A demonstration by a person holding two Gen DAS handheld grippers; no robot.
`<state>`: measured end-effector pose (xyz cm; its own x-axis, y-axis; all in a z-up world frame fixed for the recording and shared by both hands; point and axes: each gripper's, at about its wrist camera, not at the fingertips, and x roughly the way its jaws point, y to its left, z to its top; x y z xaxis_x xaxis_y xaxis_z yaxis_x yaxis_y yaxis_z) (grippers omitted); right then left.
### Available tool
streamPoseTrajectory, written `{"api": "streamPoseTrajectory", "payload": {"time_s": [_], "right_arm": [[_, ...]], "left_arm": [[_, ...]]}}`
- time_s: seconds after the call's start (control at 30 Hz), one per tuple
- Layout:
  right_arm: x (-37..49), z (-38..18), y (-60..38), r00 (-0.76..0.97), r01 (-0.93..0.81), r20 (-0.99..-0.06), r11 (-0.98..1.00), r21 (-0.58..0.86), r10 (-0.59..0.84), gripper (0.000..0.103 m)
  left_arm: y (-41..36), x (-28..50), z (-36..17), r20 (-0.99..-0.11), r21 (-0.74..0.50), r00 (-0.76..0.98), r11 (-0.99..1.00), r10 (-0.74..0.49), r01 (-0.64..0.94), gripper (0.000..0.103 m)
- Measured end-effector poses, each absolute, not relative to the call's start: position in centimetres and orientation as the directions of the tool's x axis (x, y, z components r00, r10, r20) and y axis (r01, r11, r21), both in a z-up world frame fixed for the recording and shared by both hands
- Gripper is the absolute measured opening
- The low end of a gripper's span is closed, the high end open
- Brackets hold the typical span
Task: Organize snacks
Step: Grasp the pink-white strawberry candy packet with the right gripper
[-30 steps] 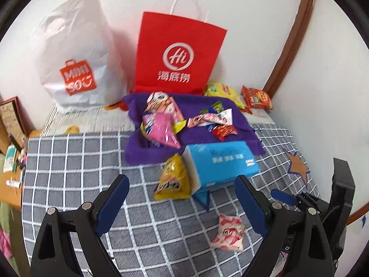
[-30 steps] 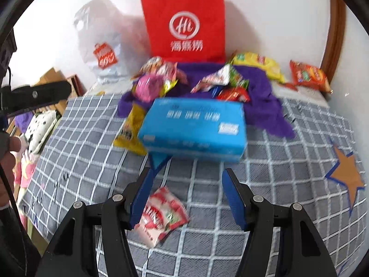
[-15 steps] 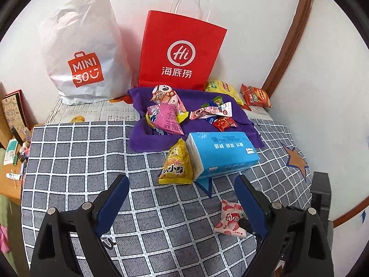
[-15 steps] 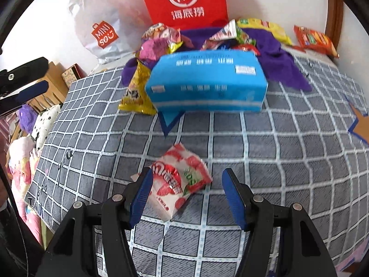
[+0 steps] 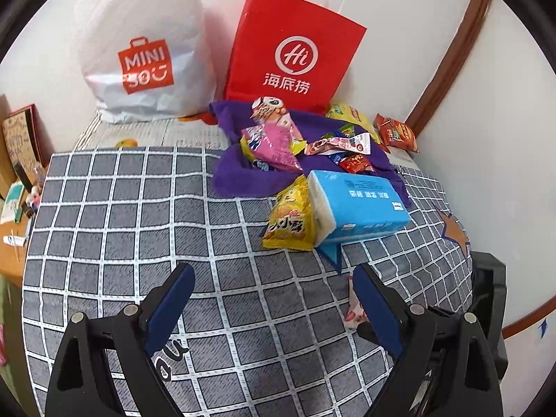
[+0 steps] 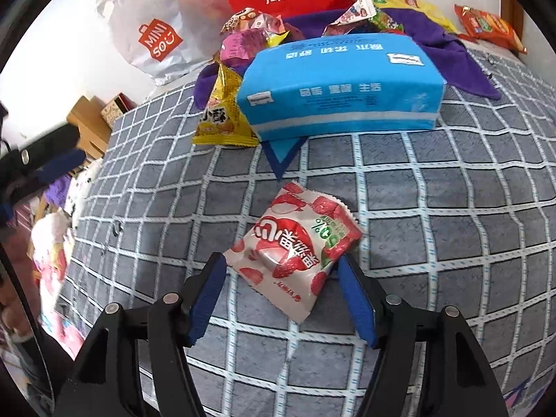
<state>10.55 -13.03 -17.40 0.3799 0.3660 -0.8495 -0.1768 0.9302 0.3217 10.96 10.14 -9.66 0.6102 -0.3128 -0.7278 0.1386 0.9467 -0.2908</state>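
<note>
Right tool astride strawberry packet, opening

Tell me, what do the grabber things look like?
Both look alike. The left gripper and the right gripper each have two black angular arms studded with small round silver bolts. Their fingers are lined with flat, dark blue pads. No cables or markings show on either of them.

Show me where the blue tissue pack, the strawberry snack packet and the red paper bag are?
blue tissue pack point(image 6: 342, 85): right wrist view, its front face.
strawberry snack packet point(image 6: 292, 246): right wrist view, middle of the wrapper.
red paper bag point(image 5: 292, 52): left wrist view, beside its white logo.
</note>
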Motion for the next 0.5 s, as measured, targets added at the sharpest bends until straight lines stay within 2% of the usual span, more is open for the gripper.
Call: {"api": "streamPoseTrajectory", "payload": {"time_s": [0.17, 0.5], "right_arm": [[12.3, -17.5, -11.9, 0.375, -0.156, -0.864, 0.941, 0.299, 0.337, 0.071], [14.8, -18.1, -8.4, 0.417, -0.181, -0.894, 0.979, 0.095, 0.164, 0.072]], "left_arm": [[11.0, 11.3, -10.5, -0.738, -0.309, 0.594, 0.943, -0.319, 0.123, 0.091], [11.4, 12.3, -11.7, -0.759, -0.302, 0.576, 0.948, -0.304, 0.102, 0.091]]}}
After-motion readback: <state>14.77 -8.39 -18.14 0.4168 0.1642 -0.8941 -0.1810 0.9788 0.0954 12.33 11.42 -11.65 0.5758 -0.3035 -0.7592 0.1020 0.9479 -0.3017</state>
